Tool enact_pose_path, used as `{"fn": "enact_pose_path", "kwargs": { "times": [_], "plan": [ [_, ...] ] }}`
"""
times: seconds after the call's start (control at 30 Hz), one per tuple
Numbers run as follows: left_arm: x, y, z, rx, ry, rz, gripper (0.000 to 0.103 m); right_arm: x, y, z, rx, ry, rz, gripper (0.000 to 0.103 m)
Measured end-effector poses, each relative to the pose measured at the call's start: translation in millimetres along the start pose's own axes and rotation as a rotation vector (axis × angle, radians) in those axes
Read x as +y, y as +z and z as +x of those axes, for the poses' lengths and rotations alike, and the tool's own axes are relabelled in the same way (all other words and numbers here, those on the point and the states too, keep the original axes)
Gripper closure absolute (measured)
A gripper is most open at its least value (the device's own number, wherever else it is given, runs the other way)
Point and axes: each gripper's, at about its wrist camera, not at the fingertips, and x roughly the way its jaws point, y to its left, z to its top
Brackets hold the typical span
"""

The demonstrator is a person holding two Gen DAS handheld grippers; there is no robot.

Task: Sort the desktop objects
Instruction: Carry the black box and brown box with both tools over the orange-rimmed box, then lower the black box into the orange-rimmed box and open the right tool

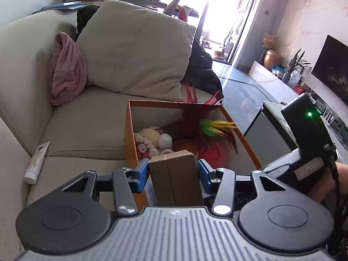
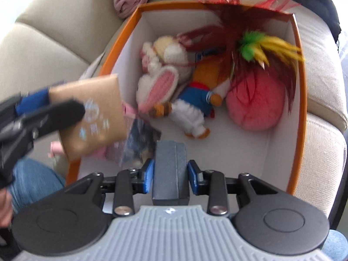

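My left gripper (image 1: 173,174) is shut on a brown cardboard box (image 1: 176,178), held over the near left edge of an orange storage box (image 1: 128,130) on the sofa. The same brown box (image 2: 93,113) and the left gripper (image 2: 43,108) show blurred at the left of the right wrist view. My right gripper (image 2: 170,174) is shut on a dark grey box (image 2: 170,171) above the near end of the orange box (image 2: 302,87). Inside lie a knitted rabbit (image 2: 161,76), a plush doll in blue (image 2: 195,100), a pink plush ball (image 2: 256,104) and a feather toy (image 2: 256,45).
A beige sofa (image 1: 87,119) holds a large cushion (image 1: 134,50), a pink cloth (image 1: 67,69) and a white tube (image 1: 35,163). A small white table (image 1: 271,128) stands right of the box. A TV (image 1: 332,67) and plants line the far right wall.
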Motion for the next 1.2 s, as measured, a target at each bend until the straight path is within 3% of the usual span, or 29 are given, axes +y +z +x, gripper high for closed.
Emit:
{"fn": "enact_pose_path", "kwargs": {
  "times": [0.23, 0.4, 0.53, 0.7, 0.93, 1.1, 1.2],
  "plan": [
    [3, 2, -1, -0.007, -0.001, -0.017, 0.048, 3, 7, 7, -0.073, 0.006, 0.103, 0.067],
    [4, 1, -2, -0.009, -0.001, -0.023, 0.047, -10, 2, 6, -0.100, 0.088, 0.220, 0.065],
    [4, 1, -1, -0.010, 0.002, -0.027, 0.048, -11, -4, 0, -0.127, 0.126, 0.219, 0.062],
    [5, 1, -3, -0.015, 0.002, -0.029, 0.048, -7, -14, -17, -0.104, 0.131, 0.050, 0.062],
    [3, 1, -2, -0.021, 0.012, -0.033, 0.048, 25, -27, 2, 0.086, 0.053, -0.341, 0.061],
    [3, 0, -7, -0.021, 0.025, -0.033, 0.048, 43, -29, 15, 0.074, 0.000, -0.549, 0.062],
    [4, 0, -8, -0.019, 0.047, -0.030, 0.048, 46, -25, 19, 0.061, 0.004, -0.600, 0.063]
  ]
}}
